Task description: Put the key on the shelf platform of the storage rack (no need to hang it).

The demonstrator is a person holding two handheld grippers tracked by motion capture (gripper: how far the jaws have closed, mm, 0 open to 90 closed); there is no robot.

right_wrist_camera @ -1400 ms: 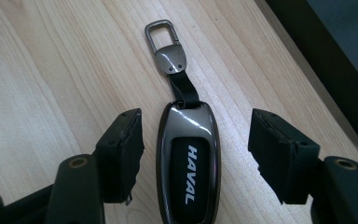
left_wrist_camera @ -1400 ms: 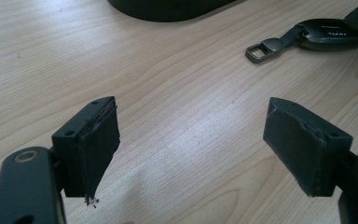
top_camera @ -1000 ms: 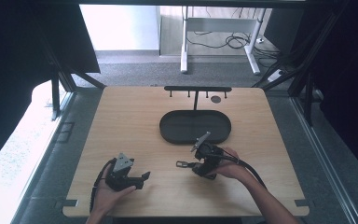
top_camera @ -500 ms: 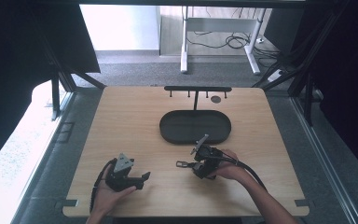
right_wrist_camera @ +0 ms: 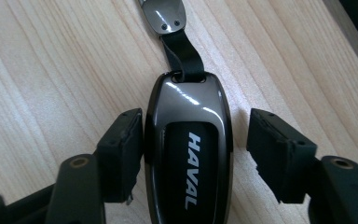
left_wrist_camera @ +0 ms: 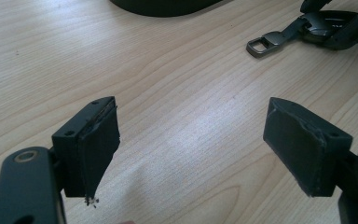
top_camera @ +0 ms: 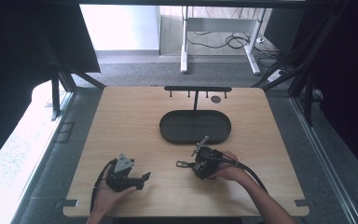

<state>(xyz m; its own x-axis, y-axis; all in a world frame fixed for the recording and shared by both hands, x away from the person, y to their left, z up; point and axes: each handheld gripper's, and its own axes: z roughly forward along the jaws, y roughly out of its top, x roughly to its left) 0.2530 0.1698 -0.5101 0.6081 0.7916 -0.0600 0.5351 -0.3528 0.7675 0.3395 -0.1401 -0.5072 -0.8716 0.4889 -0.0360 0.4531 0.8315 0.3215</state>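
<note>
A glossy black key fob marked HAVAL lies flat on the wooden table, its short strap and metal clasp pointing away from me. My right gripper is open around the fob: the left jaw touches its side and the right jaw stands a little off. In the high view the right gripper sits just in front of the tray, with the clasp sticking out to its left. My left gripper rests near the front left, open over bare wood; the clasp lies beyond it.
A black oval tray lies mid-table behind the right gripper. Behind the tray stands a low black rack with hooks, beside a small dark disc. The table's front edge runs close under both hands.
</note>
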